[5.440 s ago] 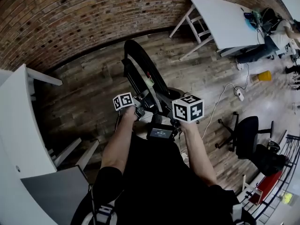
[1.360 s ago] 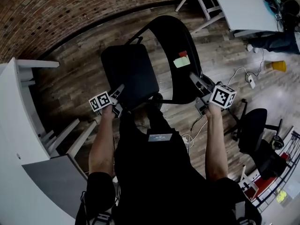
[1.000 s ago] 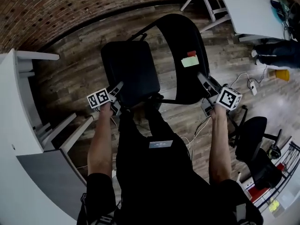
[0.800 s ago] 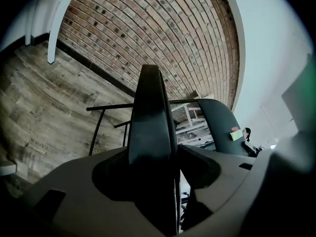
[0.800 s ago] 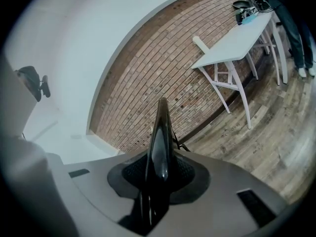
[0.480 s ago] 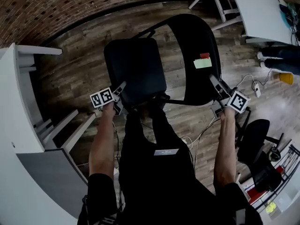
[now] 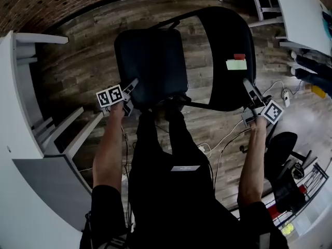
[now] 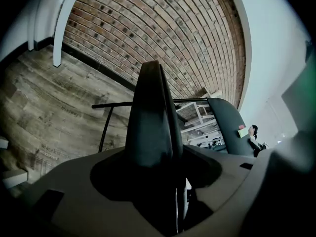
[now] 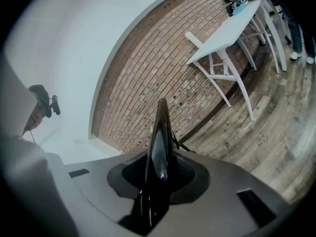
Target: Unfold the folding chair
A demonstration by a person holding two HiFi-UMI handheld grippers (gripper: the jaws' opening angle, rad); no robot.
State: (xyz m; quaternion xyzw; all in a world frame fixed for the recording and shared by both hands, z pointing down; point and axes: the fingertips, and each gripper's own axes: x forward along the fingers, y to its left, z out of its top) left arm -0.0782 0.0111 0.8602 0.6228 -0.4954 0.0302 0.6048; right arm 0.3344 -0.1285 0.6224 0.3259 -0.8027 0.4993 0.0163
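Observation:
The black folding chair stands opened out on the wood floor in the head view, with its seat (image 7: 150, 61) to the left and its backrest (image 7: 225, 45) to the right. A green note (image 7: 236, 64) and a red one are stuck on the backrest. My left gripper (image 7: 132, 87) holds the near edge of the seat, seen edge-on (image 8: 150, 112) in the left gripper view; its jaws are opening slightly with the seat still between them. My right gripper (image 7: 248, 87) is shut on the backrest's thin near edge (image 9: 159, 132).
A white table (image 7: 21, 113) stands close at the left and another white table (image 7: 306, 14) at the top right. A black office chair (image 7: 282, 144) and floor cables (image 7: 223, 139) lie to the right. A brick wall runs behind the chair.
The chair, folded flat several seconds ago, now stands spread open. Over the last second my right gripper has moved right with the backrest and my left has sunk a little with the seat.

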